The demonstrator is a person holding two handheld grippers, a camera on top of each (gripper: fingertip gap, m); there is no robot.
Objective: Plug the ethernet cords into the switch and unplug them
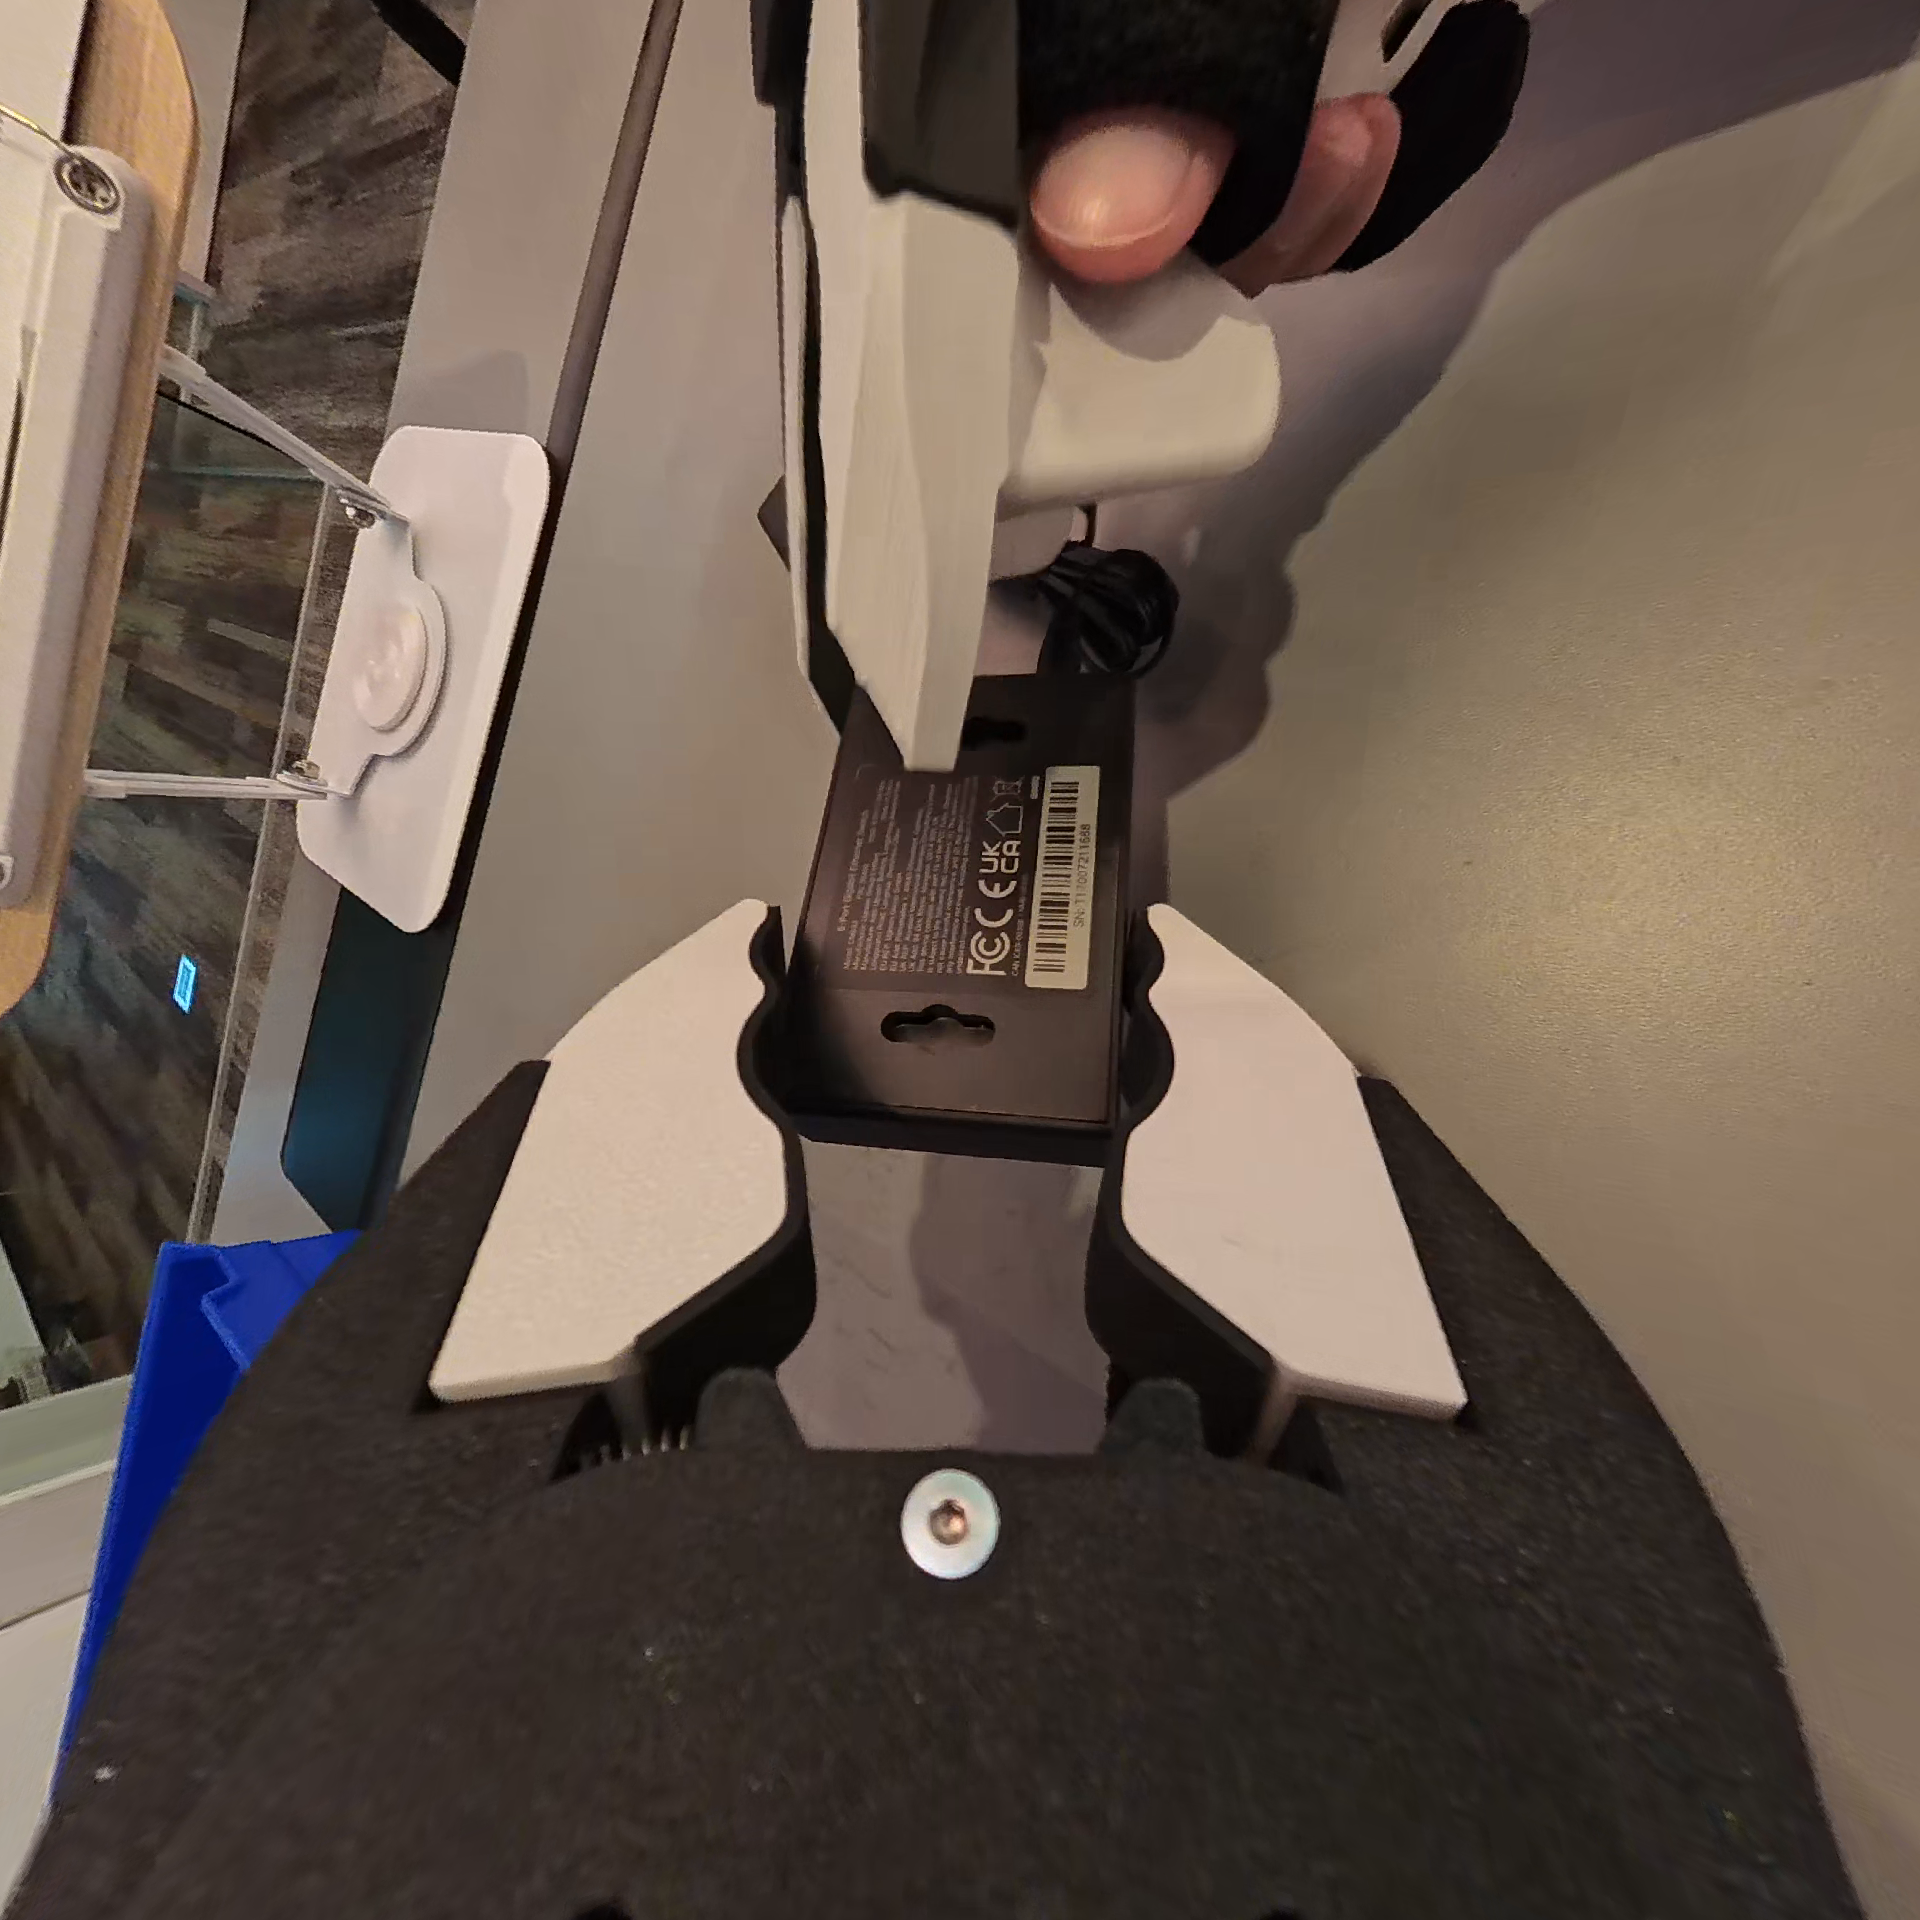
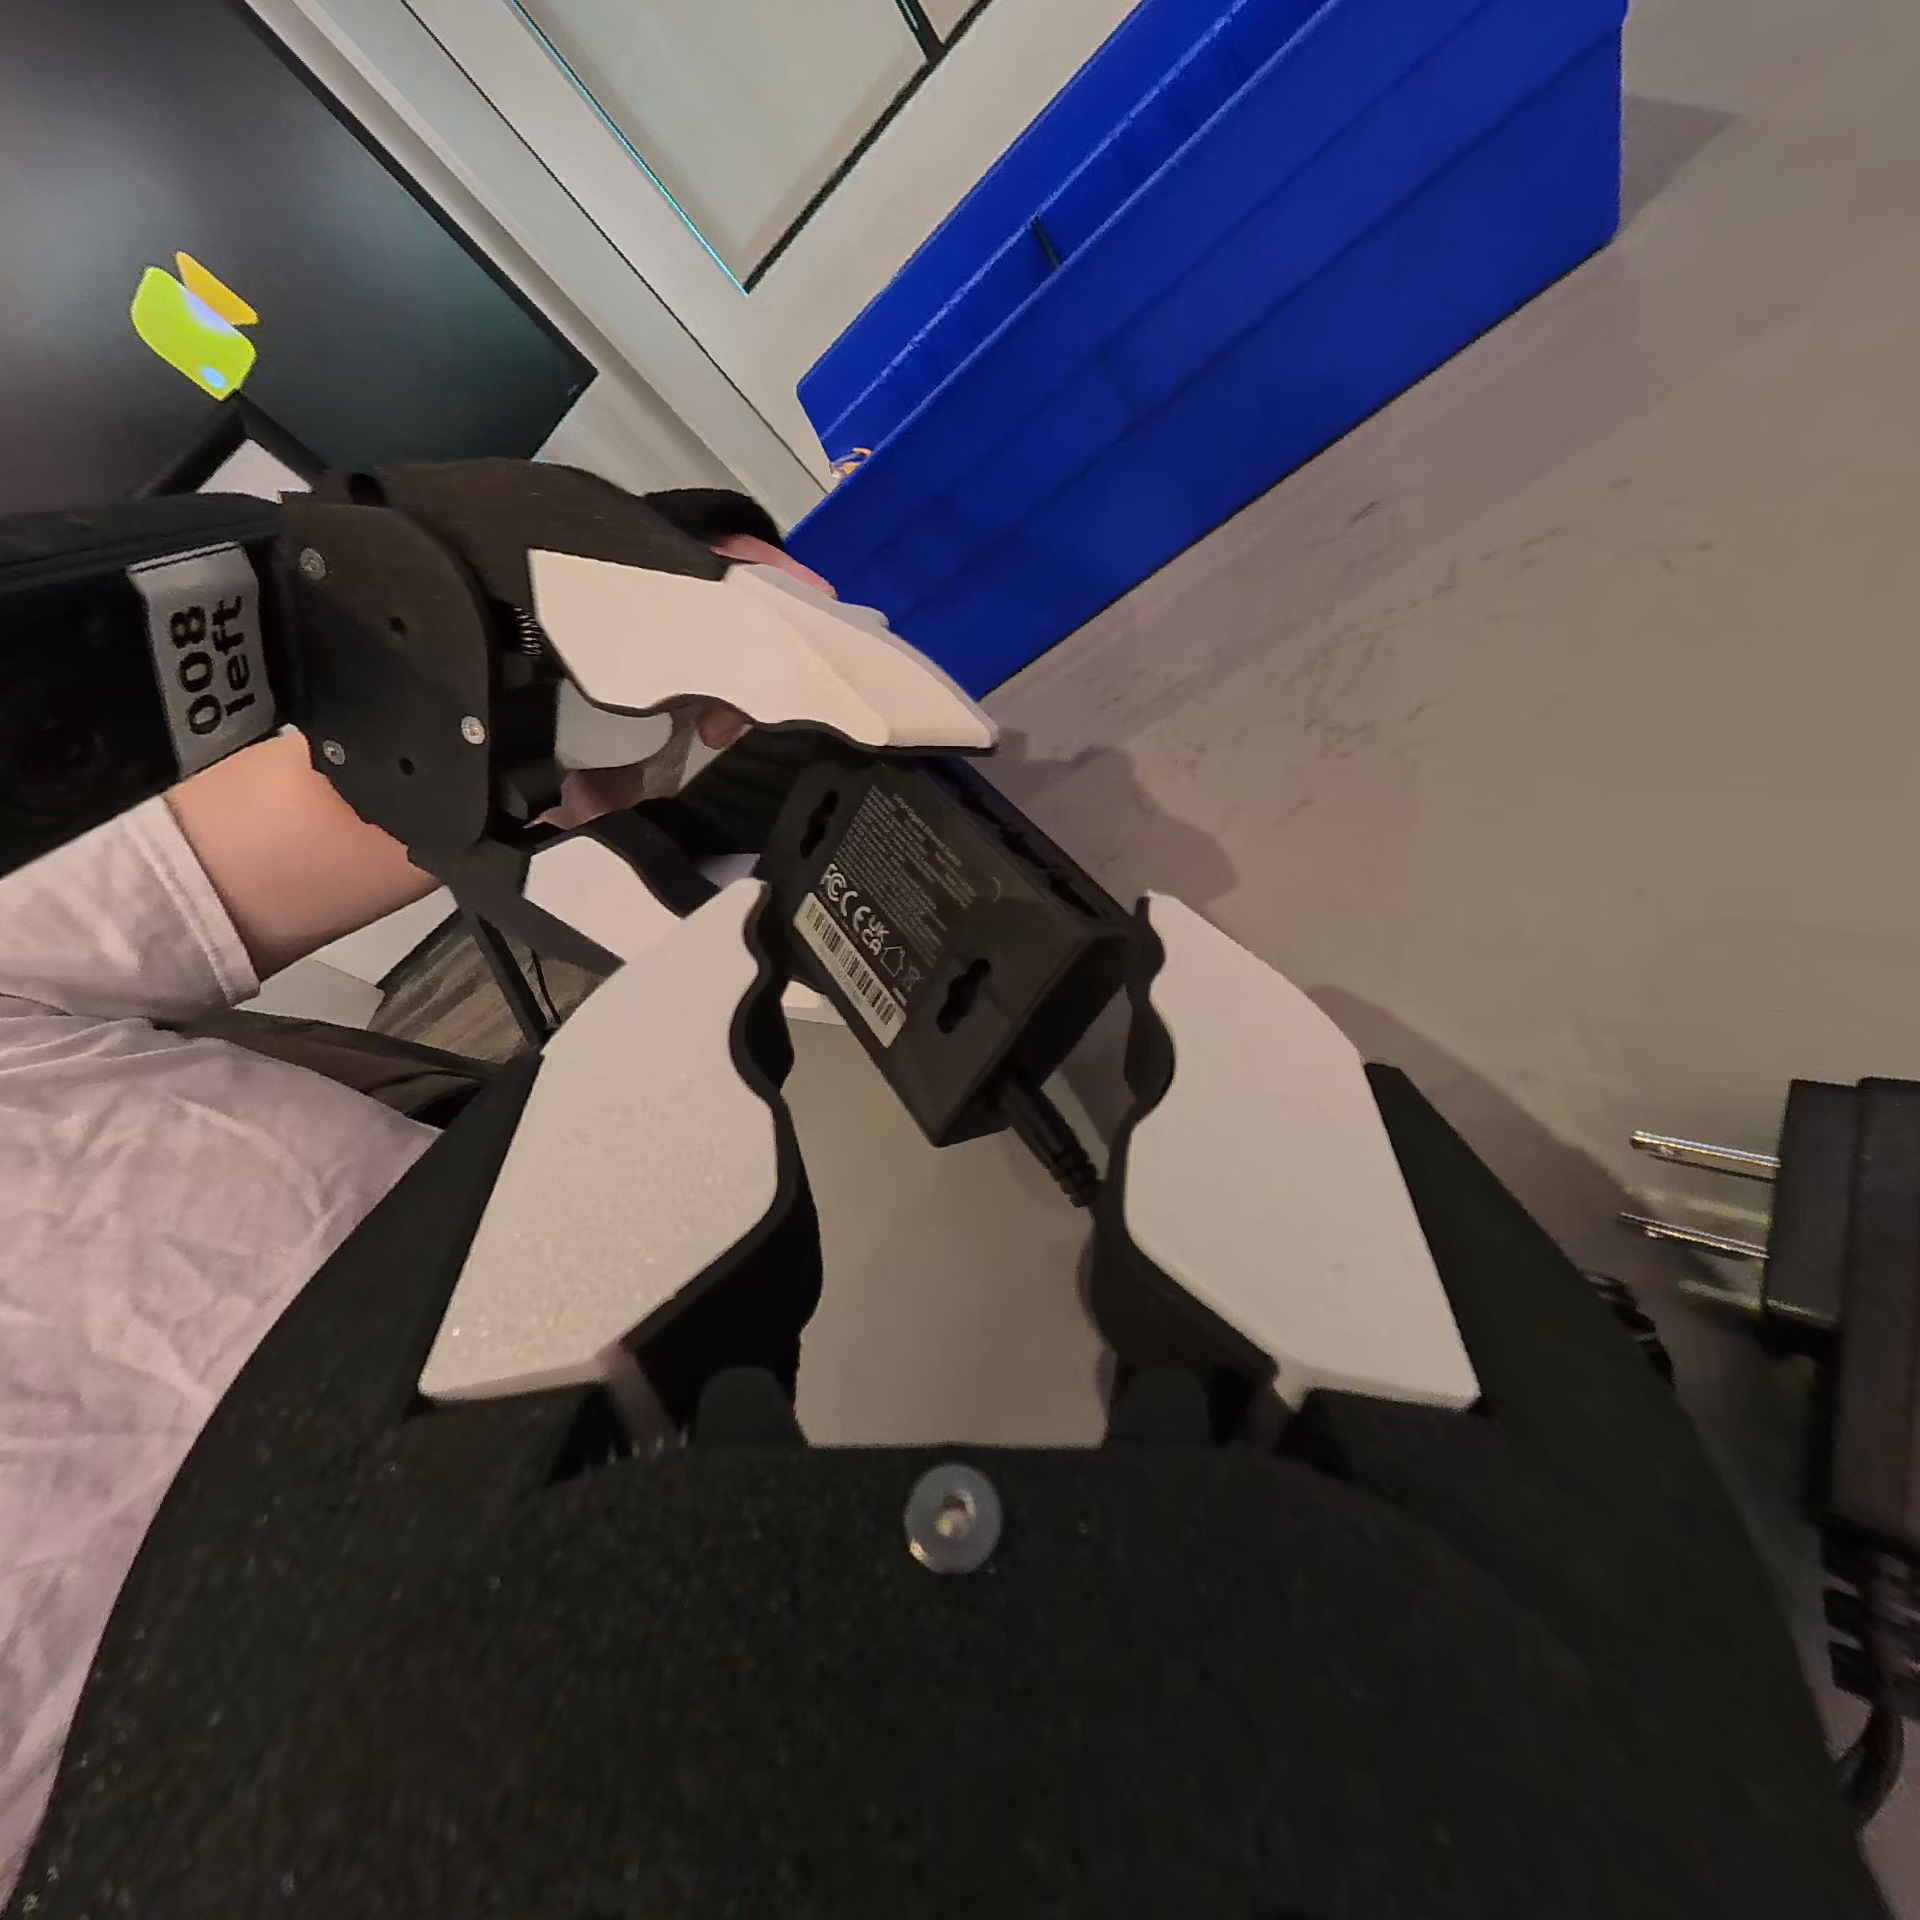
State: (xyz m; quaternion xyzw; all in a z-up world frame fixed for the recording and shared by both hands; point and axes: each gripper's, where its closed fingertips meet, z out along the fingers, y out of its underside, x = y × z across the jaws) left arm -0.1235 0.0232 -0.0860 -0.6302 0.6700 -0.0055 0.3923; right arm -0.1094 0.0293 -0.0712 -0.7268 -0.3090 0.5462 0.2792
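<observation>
One flat black plastic network switch (image 1: 961,925) is up off the pale grey table (image 1: 1558,935), its labelled underside facing out, carried between two hand-held grippers. The left gripper (image 1: 951,935) has both white fingers closed against the switch's long sides. The right gripper (image 2: 945,940) is spread wide around the other end; I cannot tell whether its pads press. One black power cord (image 2: 1055,1138) leaves that end. One blue plastic bin (image 2: 1247,343) stands behind, and one black two-pronged adapter (image 2: 1839,1205) lies nearby.
</observation>
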